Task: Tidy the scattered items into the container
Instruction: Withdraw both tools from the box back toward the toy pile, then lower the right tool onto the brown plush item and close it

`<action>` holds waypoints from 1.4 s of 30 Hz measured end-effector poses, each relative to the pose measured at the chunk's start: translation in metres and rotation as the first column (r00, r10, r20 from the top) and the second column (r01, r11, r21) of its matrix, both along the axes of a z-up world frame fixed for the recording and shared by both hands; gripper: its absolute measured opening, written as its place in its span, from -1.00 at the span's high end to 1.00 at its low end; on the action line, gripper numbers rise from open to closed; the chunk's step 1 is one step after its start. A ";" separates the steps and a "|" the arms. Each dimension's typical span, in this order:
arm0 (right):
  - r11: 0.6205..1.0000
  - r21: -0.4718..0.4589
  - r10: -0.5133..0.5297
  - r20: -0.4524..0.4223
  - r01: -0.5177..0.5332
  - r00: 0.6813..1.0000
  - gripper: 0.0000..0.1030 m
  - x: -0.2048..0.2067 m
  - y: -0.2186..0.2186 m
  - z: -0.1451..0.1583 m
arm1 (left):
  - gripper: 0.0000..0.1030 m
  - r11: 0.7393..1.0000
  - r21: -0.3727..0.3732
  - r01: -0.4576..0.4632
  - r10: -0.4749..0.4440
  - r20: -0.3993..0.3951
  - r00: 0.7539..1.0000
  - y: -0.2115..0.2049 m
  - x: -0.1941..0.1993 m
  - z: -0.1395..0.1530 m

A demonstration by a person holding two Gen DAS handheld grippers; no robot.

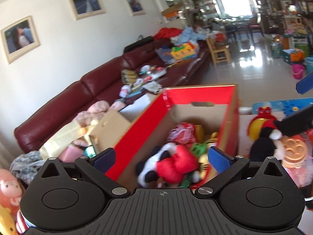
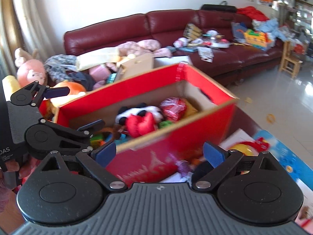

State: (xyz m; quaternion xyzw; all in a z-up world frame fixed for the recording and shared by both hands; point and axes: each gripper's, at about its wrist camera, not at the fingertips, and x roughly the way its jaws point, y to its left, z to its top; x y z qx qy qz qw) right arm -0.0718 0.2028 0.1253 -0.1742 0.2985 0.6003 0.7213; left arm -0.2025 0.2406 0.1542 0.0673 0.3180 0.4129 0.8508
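A red cardboard box (image 1: 144, 121) (image 2: 176, 146) stands in front of me with toys inside: a panda plush with red clothes (image 1: 170, 166) (image 2: 142, 119) and a red mesh bag (image 1: 182, 133) (image 2: 174, 107). My left gripper (image 1: 162, 158) is open and empty over the box's near edge; it also shows in the right wrist view (image 2: 78, 109). My right gripper (image 2: 162, 154) is open and empty, low beside the box's near wall. Scattered toys lie right of the box: a black plush (image 1: 262, 145), an orange toy disc (image 1: 295, 148), a yellow-red ball (image 2: 242, 148) and a purple toy (image 2: 183, 166).
A dark red sofa (image 2: 168, 21) behind the box carries clothes, books and toys. A smaller open carton (image 1: 109, 129) and a pink doll (image 2: 31, 72) sit to the left. A blue play mat (image 2: 283, 156) lies at right. A wooden chair (image 2: 289, 58) stands on the shiny floor.
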 end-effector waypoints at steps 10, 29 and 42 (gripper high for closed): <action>0.962 -0.044 -0.272 -0.053 0.269 0.961 -0.90 0.065 -0.096 -0.020 | -1.00 0.958 -0.099 0.267 -0.273 -0.047 0.961 -0.068 0.072 -0.047; 0.642 -0.288 -0.767 -0.229 0.711 0.600 -0.90 0.102 -0.318 -0.160 | -1.00 0.658 -0.360 0.662 -0.737 -0.126 0.664 -0.215 0.146 -0.162; 0.835 -0.307 -0.542 -0.319 0.457 0.777 -0.33 0.054 -0.269 -0.215 | -0.87 0.709 -0.398 0.582 -0.680 -0.169 0.713 -0.196 0.140 -0.192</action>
